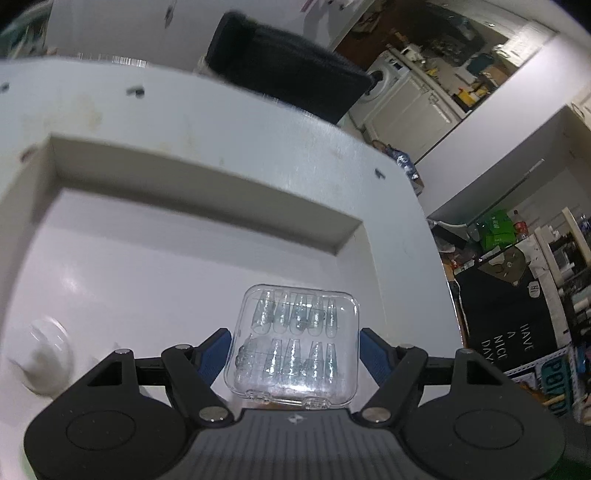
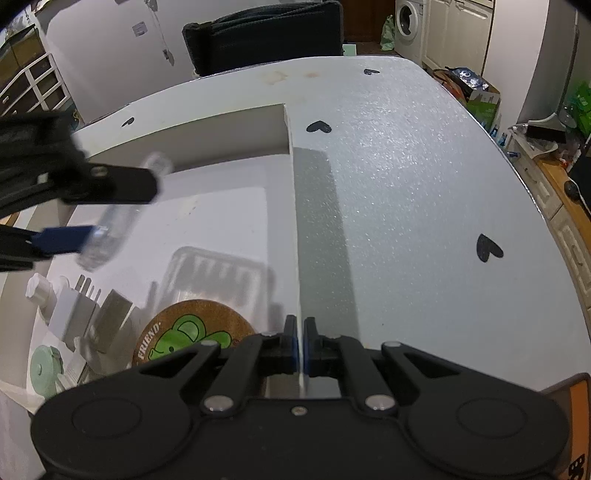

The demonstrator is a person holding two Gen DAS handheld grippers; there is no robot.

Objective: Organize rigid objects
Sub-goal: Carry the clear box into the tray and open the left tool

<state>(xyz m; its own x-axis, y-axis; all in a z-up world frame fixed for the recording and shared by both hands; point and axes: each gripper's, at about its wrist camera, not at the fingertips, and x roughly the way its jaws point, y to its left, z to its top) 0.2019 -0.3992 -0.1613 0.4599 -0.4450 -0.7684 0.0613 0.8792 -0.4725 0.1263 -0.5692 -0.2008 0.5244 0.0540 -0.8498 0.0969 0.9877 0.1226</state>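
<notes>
My left gripper [image 1: 293, 349] is shut on a clear plastic case of fake nails [image 1: 295, 343], held above the floor of a white box [image 1: 207, 173]. The case and left gripper also show in the right wrist view [image 2: 107, 236], blurred, over the box's left part. My right gripper [image 2: 300, 341] is shut on the box's right wall [image 2: 293, 206], near its front end. Inside the box lie a round cork coaster with a green print [image 2: 184, 332], a white plug adapter [image 2: 79, 314], a small white bottle [image 2: 37, 290] and a pale green round item [image 2: 42, 365].
The box stands on a white table with black heart marks [image 2: 406, 184]. A black chair [image 2: 266, 33] stands behind the table. A white knob-like cap [image 1: 46, 350] sits at the box's left in the left wrist view. Cluttered shelves and a washing machine [image 2: 408, 26] are beyond.
</notes>
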